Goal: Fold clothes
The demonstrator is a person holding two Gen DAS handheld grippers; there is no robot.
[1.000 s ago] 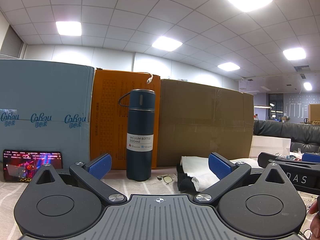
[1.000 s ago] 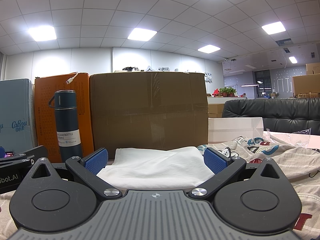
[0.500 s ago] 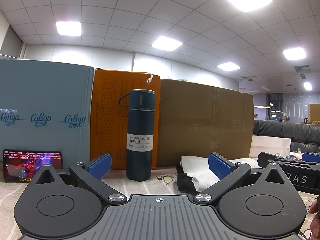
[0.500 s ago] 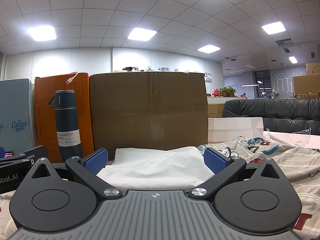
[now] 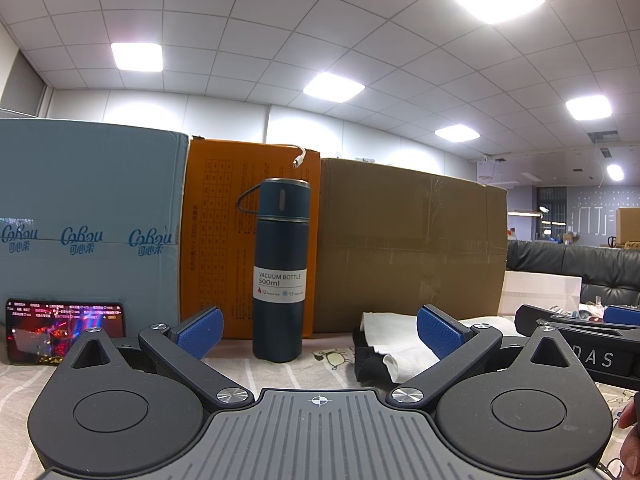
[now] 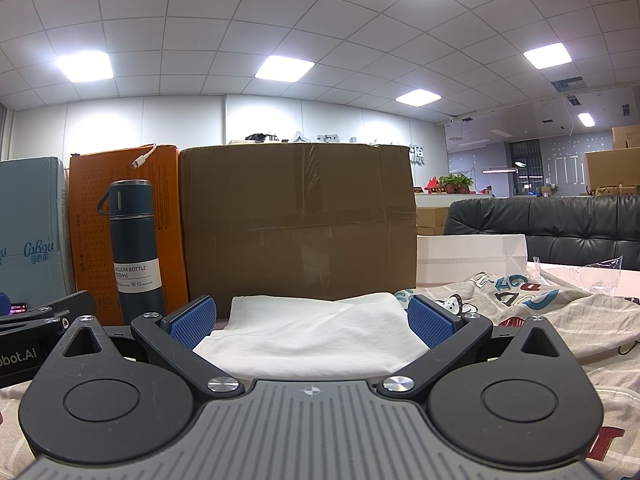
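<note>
A folded white garment [image 6: 312, 336] lies just ahead of my right gripper [image 6: 312, 322], which is open with blue pads on either side of the cloth, not touching it. In the left wrist view the same white garment [image 5: 400, 344] rests on a dark folded piece [image 5: 366, 360], ahead and to the right. My left gripper [image 5: 318, 330] is open and empty, low over the table. A crumpled printed garment [image 6: 520, 300] spreads at the right. The right gripper's body [image 5: 580, 344] shows at the right edge of the left view.
A dark blue vacuum bottle [image 5: 282, 268] stands upright in front of an orange box [image 5: 224, 240]. A blue box [image 5: 88, 220] and a brown carton [image 5: 408, 248] wall off the back. A phone [image 5: 64, 330] with a lit screen leans at the left. A white box [image 6: 472, 256] and black sofa [image 6: 560, 224] lie beyond.
</note>
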